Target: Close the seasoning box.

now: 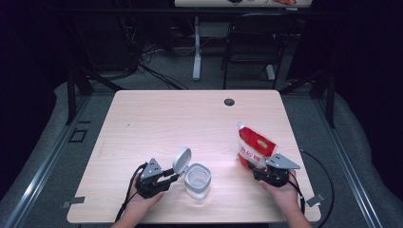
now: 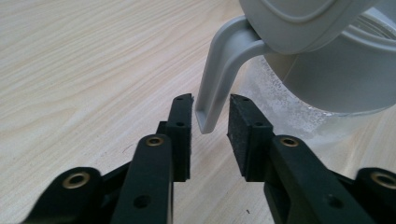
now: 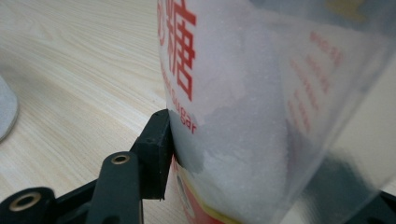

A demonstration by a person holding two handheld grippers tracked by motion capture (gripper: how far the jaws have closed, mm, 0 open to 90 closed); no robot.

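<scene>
A clear plastic container [image 1: 197,180] stands near the table's front edge, its round grey lid [image 1: 181,159] flipped up on the left side. My left gripper [image 1: 172,176] is open, and the lid's grey tab [image 2: 210,102] hangs between the two pads without being pinched. In the left gripper view the container's rim [image 2: 336,70] sits just beyond the jaws. At the front right a red and white bag of sugar [image 1: 254,148] stands tilted. My right gripper [image 1: 255,167] is shut on the sugar bag [image 3: 243,116] low down; the left pad [image 3: 159,149] presses its side and the other jaw is hidden behind it.
The light wooden table [image 1: 157,118] has a cable hole [image 1: 229,102] at the back. Beyond it stand a dark chair [image 1: 254,42] and a white desk leg [image 1: 196,47]. Cables trail from both grippers over the front edge.
</scene>
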